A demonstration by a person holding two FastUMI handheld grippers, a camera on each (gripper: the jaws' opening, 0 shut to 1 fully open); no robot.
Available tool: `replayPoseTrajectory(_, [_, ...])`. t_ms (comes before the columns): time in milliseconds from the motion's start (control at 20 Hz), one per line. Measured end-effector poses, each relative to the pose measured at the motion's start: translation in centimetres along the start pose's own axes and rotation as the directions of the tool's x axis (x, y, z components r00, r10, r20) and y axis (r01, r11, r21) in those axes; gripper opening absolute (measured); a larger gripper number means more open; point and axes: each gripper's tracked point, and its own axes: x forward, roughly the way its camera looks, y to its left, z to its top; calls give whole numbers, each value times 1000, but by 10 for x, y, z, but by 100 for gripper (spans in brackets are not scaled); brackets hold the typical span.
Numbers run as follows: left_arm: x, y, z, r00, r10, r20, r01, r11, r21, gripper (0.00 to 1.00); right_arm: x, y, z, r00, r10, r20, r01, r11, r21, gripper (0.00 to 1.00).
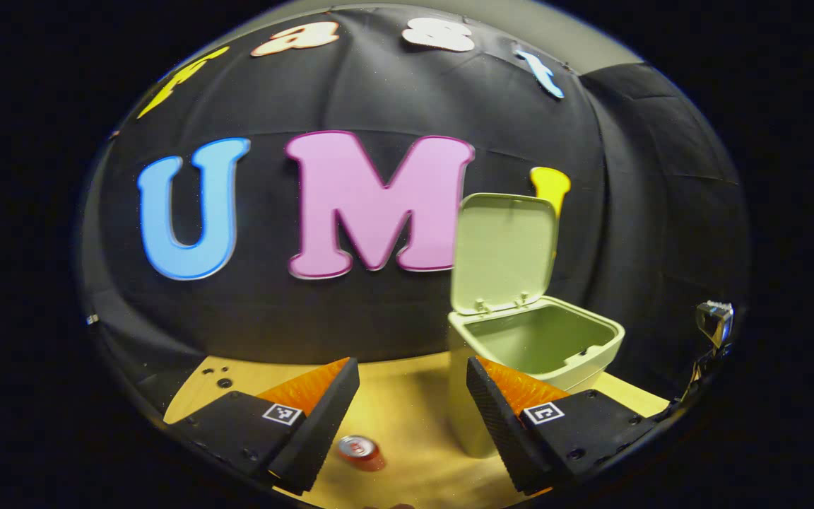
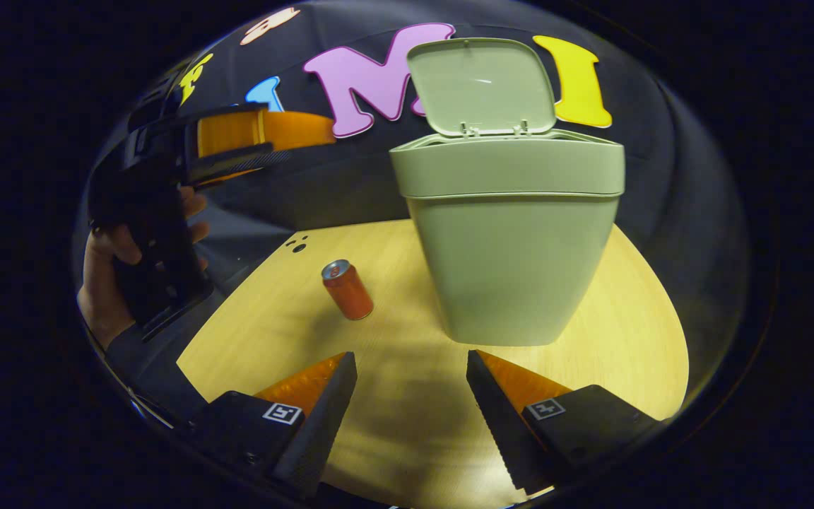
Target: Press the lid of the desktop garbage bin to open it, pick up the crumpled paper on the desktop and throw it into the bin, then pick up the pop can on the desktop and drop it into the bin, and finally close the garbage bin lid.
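In the left gripper view the left tool [image 1: 413, 413] was held high w/ its two fingers spread wide apart, nothing between them, pointing toward the booth wall. The pale green plastic desktop garbage bin [image 1: 470, 417] stood at about 4 o'clock in that view, partly behind the tool's right finger, its hinged lid [image 1: 504, 251] standing upright & open so the inside of the bin was visible; what lay in the bottom couldn't be made out. The red pop can w/ silver top [image 1: 359, 451] sat low at 6 o'clock, on the light wood tabletop [image 1: 407, 396], seen in the gap between the fingers but well below them, not touched. In the right gripper view the right tool [image 2: 412, 417] was also spread open, empty, hovering over the tabletop [image 2: 633, 339]. The bin [image 2: 513, 268] stood at roughly 1 o'clock from centre, upright, w/ lid [image 2: 481, 85] tipped back at 12 o'clock. The can [image 2: 347, 290] stood upright on the tabletop at about 10 o'clock from that tool, just left of the bin & apart from it. At 9–10 o'clock the left tool [image 2: 266, 145] appeared in the air above the tabletop's edge, gripped by a hand [image 2: 107, 283] w/ a dark sleeve; its fingers pointed toward the bin, clear of bin & can.
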Motion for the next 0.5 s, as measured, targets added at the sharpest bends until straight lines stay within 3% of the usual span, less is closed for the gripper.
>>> replayPoseTrajectory(200, [-44, 67, -43, 982, 177, -66, -183, 979, -93, 99, 12, 26, 2, 999, 37, -1, -37, 998, -55, 99])
replayPoseTrajectory(500, [-126, 143, -100, 926, 334, -177, -360, 922, -143, 98, 38, 59, 8, 997, 71, -6, -71, 985, -156, 99])
